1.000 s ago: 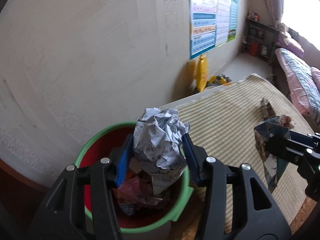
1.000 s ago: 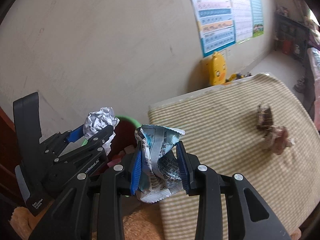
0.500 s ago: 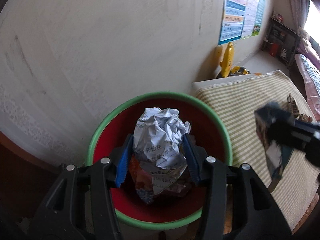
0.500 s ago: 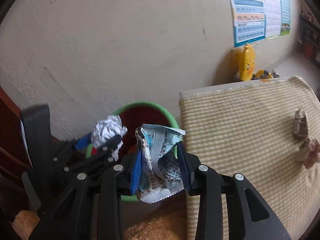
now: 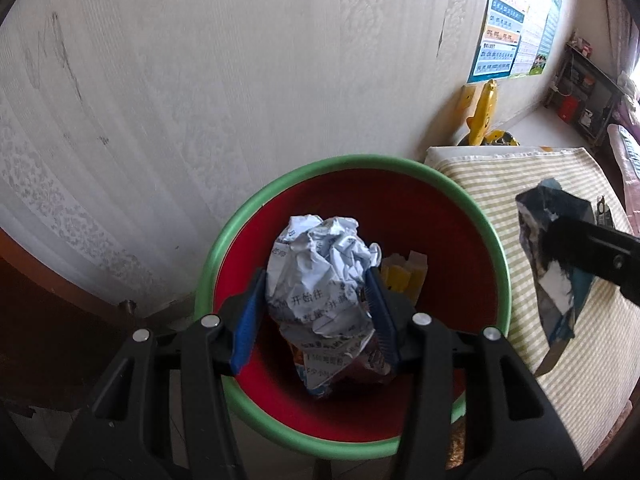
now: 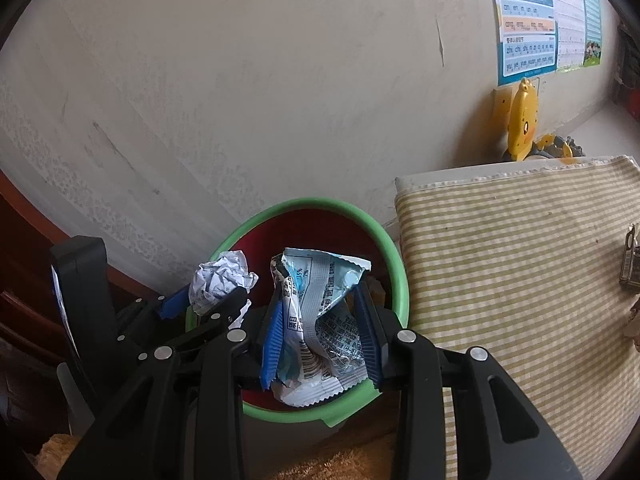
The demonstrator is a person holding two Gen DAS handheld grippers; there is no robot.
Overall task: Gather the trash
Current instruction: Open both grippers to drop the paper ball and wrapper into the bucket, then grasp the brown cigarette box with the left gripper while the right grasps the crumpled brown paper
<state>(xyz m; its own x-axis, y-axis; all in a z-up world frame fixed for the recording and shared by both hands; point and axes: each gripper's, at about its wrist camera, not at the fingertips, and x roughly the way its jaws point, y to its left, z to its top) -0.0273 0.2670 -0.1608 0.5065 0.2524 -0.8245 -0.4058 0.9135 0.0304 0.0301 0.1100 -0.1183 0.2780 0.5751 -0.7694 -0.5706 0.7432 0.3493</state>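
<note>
Nearest me, my left claw (image 5: 318, 316) pinches a crumpled ball of printed paper (image 5: 320, 280) between its blue pads, hanging right over the mouth of the green-rimmed red bin (image 5: 404, 216), and my right claw (image 6: 320, 340) is clamped on a silver-blue snack wrapper (image 6: 316, 320) above the bin's near rim. Down inside the bin I see a yellow carton (image 5: 404, 276) and other scraps, while just beside it on the right lies the striped mat (image 6: 520, 260) with a couple of small wrappers (image 6: 629, 256) at its far right edge. Beyond stands the pale wall with a yellow toy (image 6: 522, 120) leaning against it under a chart poster (image 6: 528, 16).
</note>
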